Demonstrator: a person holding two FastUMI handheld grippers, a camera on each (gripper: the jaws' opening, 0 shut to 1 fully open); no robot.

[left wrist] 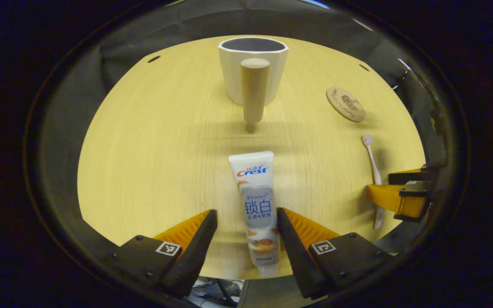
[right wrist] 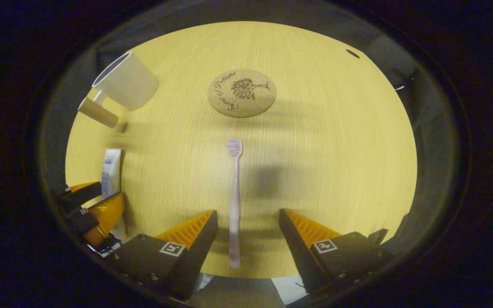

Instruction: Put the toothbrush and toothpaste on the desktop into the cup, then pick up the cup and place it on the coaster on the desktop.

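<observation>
Toothpaste (left wrist: 257, 205) is seen flat on the desktop (left wrist: 152, 162), between the spread fingers of the left gripper (left wrist: 246, 222), unclamped. Toothbrush (right wrist: 234, 201) lies likewise inside the wide-open right gripper (right wrist: 248, 224), head toward 12 o'clock, ungripped. Cup (left wrist: 253, 70) stands upright at 12 o'clock of the toothpaste; coaster (right wrist: 242, 93) beyond the brush head

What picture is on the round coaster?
A dark tree on the round cork coaster, clearest in right gripper view.
</observation>
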